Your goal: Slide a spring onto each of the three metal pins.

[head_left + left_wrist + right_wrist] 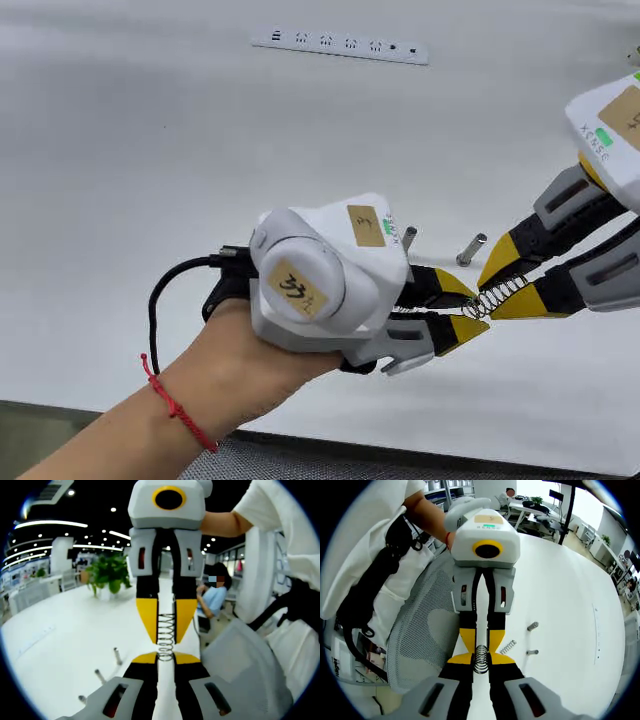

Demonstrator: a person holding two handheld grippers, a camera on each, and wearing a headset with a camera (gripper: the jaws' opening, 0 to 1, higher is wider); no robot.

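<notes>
Spring (pixel 500 293) clamped at opposite ends by closed fingers of left gripper (pixel 165 658) and right gripper (pixel 480 658).

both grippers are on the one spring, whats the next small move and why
Probably open the right gripper and let the left gripper keep the spring: both pinch its ends, so neither can carry it to the pins on the table.

Silver coil spring (pixel 497 296) aloft; second spring (pixel 507 646) lying near two metal pins (pixel 532 652).
</notes>
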